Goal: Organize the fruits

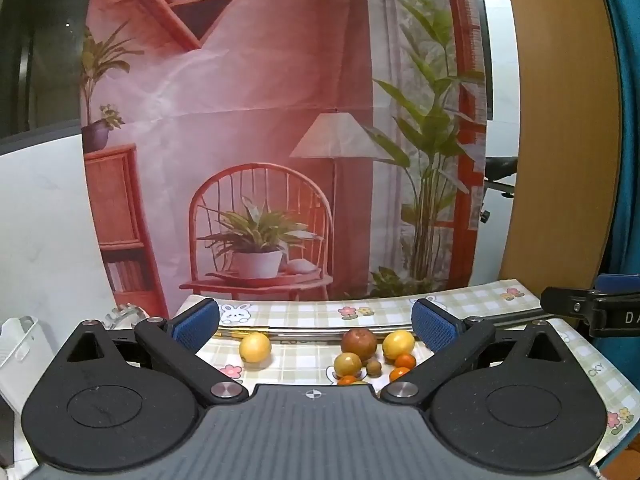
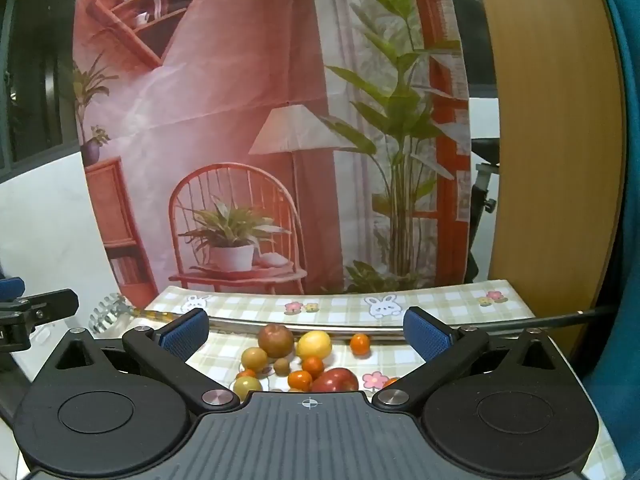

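Both my tools hang just above the near part of the table, and both are spread wide with nothing between the blue pads: the left gripper [image 1: 316, 326] and the right gripper [image 2: 306, 330] are empty. Nearest to my right gripper, partly hidden under its body, lies a red apple [image 2: 336, 380], with a greenish round fruit [image 2: 247, 386] to its left and small orange fruits [image 2: 306, 374] in between. A little farther stand a yellow-brown fruit [image 2: 254, 358], a small brown one [image 2: 281, 366], then a dark red apple [image 2: 275, 340] touching a lemon [image 2: 314, 344]; one small orange fruit [image 2: 359, 343] sits apart on the right. In the left view, a second lemon [image 1: 255, 347] lies alone, well apart from the cluster. All of this rests on the checkered tablecloth [image 2: 440, 308], before a long metal bar [image 2: 360, 330] that crosses the table, and behind that hangs a printed backdrop [image 2: 240, 120]. I see no bowl or tray for the fruits, so I cannot tell where they should go. I judge the task is only beginning. To do it well, I would take an isolated fruit first, the lone lemon with the left tool, come down with the pads on both sides of its widest part, and close gently, because round fruits roll away easily.
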`<move>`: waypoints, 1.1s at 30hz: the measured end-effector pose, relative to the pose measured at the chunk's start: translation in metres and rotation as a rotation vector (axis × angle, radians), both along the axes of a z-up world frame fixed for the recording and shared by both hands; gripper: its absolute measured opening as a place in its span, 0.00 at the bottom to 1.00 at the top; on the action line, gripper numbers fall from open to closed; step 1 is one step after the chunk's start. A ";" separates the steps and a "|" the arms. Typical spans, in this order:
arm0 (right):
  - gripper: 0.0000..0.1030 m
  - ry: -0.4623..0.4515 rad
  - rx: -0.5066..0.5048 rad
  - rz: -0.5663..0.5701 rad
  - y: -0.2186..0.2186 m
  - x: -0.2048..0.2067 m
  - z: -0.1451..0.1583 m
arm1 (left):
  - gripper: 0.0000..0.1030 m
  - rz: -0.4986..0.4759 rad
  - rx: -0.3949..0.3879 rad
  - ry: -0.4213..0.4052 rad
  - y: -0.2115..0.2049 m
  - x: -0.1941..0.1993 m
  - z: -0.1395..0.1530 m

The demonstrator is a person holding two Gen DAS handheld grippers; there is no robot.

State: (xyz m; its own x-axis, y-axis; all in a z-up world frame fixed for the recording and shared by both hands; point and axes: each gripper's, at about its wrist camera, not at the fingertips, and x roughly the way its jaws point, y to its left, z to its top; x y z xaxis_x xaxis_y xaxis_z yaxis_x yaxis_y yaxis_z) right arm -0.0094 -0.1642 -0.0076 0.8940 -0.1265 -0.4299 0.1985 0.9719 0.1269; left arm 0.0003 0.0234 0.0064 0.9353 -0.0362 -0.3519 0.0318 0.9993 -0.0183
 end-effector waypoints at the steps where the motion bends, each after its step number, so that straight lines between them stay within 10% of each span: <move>1: 1.00 0.001 0.002 -0.001 0.000 0.000 0.000 | 1.00 0.009 0.035 0.012 -0.003 0.004 0.000; 33: 1.00 -0.008 -0.003 -0.007 -0.001 -0.004 0.002 | 1.00 0.033 0.087 -0.028 -0.026 -0.007 -0.006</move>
State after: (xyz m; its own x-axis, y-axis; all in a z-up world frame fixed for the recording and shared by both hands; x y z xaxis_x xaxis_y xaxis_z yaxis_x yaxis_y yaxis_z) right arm -0.0138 -0.1649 -0.0054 0.8967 -0.1338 -0.4220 0.2040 0.9709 0.1255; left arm -0.0063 -0.0028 0.0004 0.9450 0.0239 -0.3261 -0.0015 0.9976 0.0687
